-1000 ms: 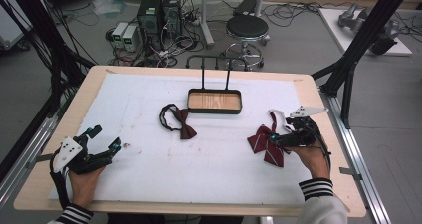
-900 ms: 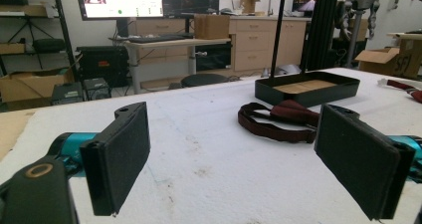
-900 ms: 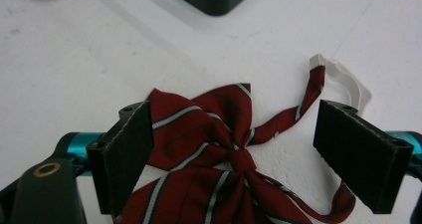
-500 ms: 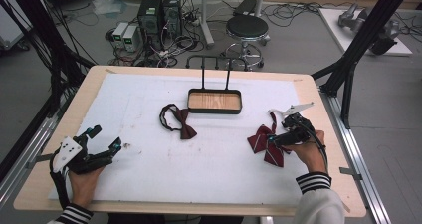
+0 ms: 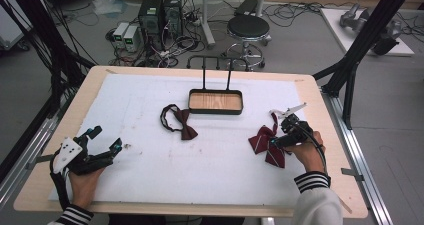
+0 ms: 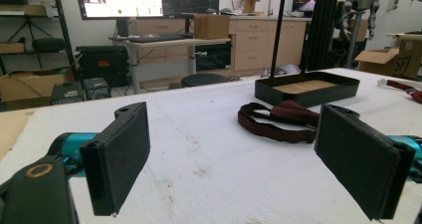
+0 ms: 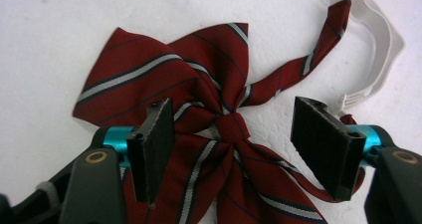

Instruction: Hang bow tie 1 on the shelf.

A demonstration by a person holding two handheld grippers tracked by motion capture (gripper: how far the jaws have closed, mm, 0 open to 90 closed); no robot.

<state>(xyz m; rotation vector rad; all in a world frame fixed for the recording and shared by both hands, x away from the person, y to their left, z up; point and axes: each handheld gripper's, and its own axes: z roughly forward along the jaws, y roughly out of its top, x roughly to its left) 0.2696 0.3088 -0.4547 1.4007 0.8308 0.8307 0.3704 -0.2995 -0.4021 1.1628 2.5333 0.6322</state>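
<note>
A red striped bow tie (image 5: 264,144) lies on the white table cover at the right, with its white strap (image 7: 378,50) curling off beside it. My right gripper (image 5: 276,142) points down over it. Its jaws have just been closing and stand open on either side of the knot (image 7: 230,126), and the pads do not press on it. A darker red bow tie (image 5: 182,125) with a looped band lies near the middle. My left gripper (image 5: 106,138) rests open at the table's front left, with nothing between its jaws, and faces the dark bow tie (image 6: 288,115).
A black tray (image 5: 216,111) with a wooden floor and a tall wire handle stands at the back middle, also seen as the tray (image 6: 308,92) in the left gripper view. Black frame posts flank the table. A stool (image 5: 248,27) and computers stand on the floor behind.
My right gripper has edged a little left over the striped bow tie. The left gripper and the dark bow tie have not moved.
</note>
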